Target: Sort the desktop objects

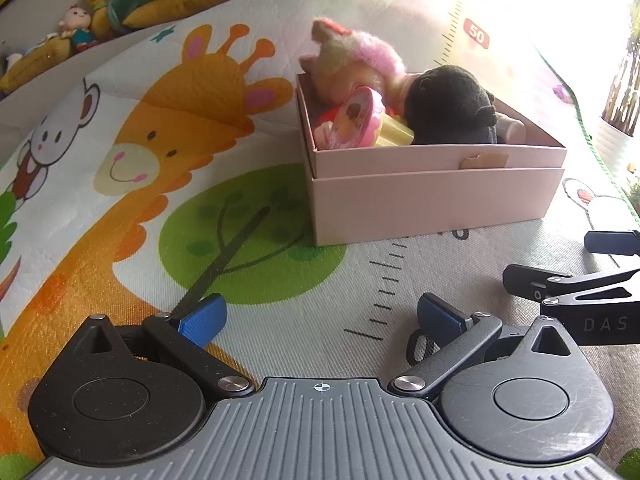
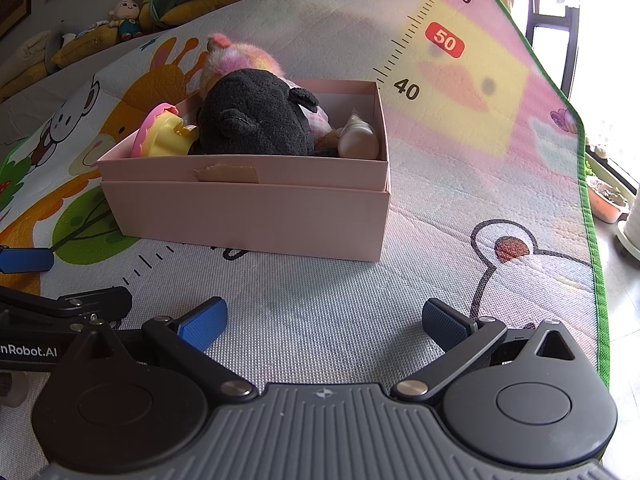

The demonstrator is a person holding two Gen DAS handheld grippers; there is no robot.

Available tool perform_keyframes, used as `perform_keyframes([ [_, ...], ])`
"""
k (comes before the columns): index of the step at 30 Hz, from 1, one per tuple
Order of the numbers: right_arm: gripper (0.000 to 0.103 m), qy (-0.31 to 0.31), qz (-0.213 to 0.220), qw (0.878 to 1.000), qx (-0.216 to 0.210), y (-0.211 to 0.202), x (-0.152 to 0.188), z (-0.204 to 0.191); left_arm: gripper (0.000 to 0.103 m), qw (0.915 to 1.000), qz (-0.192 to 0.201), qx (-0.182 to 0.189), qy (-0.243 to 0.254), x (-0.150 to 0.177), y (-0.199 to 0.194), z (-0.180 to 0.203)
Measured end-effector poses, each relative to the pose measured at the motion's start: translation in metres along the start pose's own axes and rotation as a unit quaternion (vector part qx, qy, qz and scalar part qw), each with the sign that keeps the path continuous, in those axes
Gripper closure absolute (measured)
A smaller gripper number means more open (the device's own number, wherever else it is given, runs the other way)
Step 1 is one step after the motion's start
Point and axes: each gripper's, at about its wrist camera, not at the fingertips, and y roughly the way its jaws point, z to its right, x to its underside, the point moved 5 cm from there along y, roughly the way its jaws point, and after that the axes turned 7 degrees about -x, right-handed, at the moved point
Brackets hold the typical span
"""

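A pink cardboard box (image 1: 432, 204) (image 2: 248, 216) stands on the play mat. In it lie a black plush toy (image 1: 448, 108) (image 2: 256, 124), a pink and yellow furry plush (image 1: 356, 60) (image 2: 240, 56), a pink and yellow plastic toy (image 1: 356, 120) (image 2: 160, 136) and a pale doll part (image 2: 358, 140). My left gripper (image 1: 320, 320) is open and empty, low over the mat in front of the box. My right gripper (image 2: 324, 320) is open and empty, also in front of the box. Each gripper shows at the edge of the other's view.
A children's play mat (image 1: 200, 208) (image 2: 460, 168) with a giraffe, a tree and a ruler print covers the surface. Plush toys and cushions (image 1: 92, 12) (image 2: 132, 12) line the far edge. The mat's green border (image 2: 596, 240) runs along the right.
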Motion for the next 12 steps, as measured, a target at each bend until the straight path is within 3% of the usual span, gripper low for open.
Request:
perform_keyframes([
  [12,0.000,0.000,0.000,1.000,0.000,-0.0001,0.0002,0.0000,0.000,1.0000,-0.002,0.004,-0.001,0.0003,0.0002,-0.0013],
])
